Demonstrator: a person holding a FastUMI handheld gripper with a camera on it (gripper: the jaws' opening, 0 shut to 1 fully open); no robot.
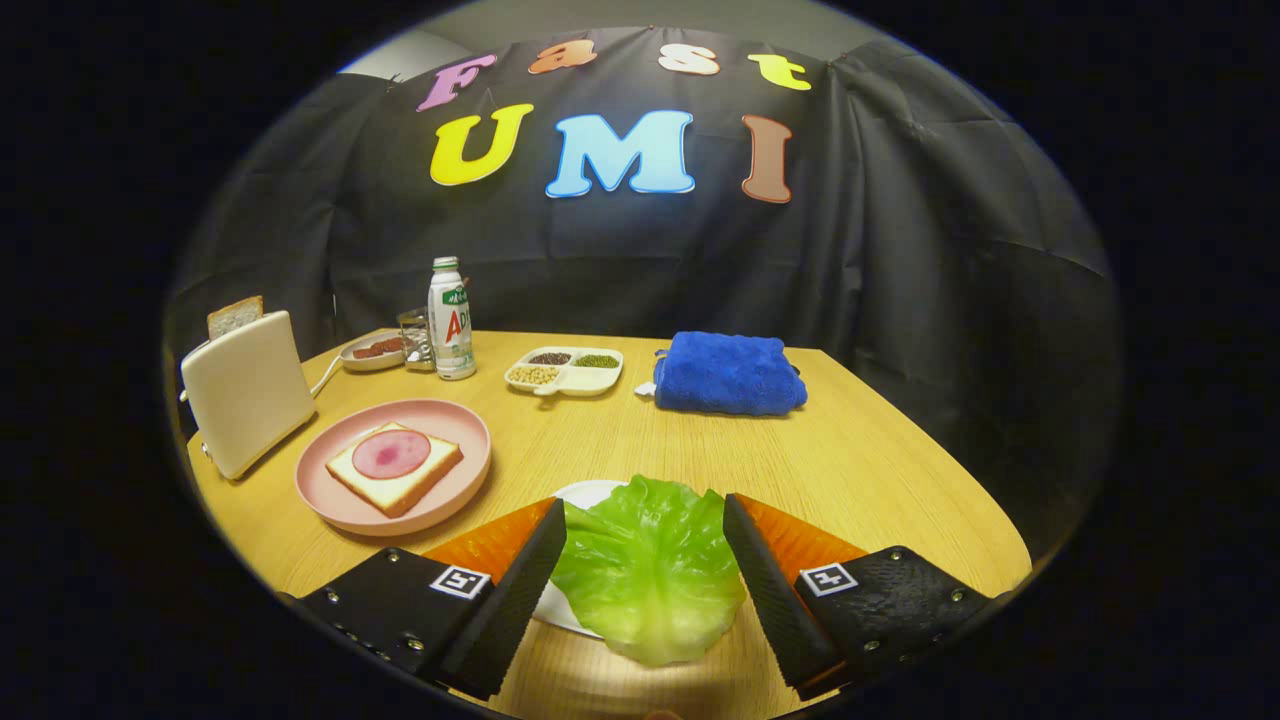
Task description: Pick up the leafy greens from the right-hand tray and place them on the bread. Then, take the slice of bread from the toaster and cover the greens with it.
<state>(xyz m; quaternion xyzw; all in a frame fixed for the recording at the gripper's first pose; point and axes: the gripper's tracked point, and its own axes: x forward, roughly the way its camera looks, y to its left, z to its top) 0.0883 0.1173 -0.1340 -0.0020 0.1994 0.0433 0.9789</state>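
The gripper stands wide open, one lettuce leaf lying between its fingers on a white tray, neither finger clearly pressing it. Ahead to the left sits one pink plate holding one bread slice topped with one ham round. Beyond that, one toaster holds one slice; farther off are one bottle, one divided dish and one blue towel.

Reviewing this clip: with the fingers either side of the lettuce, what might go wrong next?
1. The gripper looks open around the lettuce leaf; a flat, thin leaf may slip when pinched.
2. Closing could drag the white tray underneath.
3. The ham might shift on the bread when the leaf lands.
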